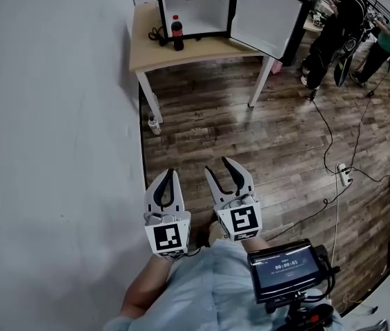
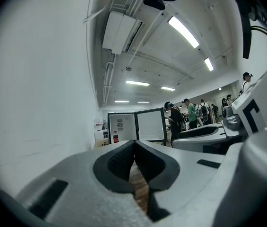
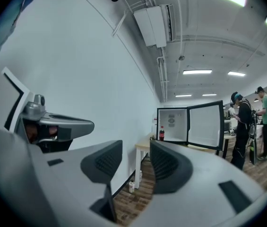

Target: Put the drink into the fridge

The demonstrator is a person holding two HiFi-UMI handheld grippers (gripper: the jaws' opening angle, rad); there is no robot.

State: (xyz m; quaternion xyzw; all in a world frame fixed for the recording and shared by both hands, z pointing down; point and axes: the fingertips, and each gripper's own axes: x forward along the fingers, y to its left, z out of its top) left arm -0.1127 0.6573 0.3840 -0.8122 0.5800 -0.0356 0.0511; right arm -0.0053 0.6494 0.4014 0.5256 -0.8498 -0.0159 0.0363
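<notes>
All of the task is judged to be left. A wooden table (image 1: 143, 55) is seen far off against the wall, and a small fridge (image 1: 193, 12) is stood on it with its door swung open. The drink (image 1: 177, 33), a dark bottle, is set upright on the table just before the fridge, not inside. The right gripper (image 1: 217, 165) is held partly open and empty; the left gripper (image 1: 170, 173) is closed on nothing. Approach, grasp and placing are not yet done.
</notes>
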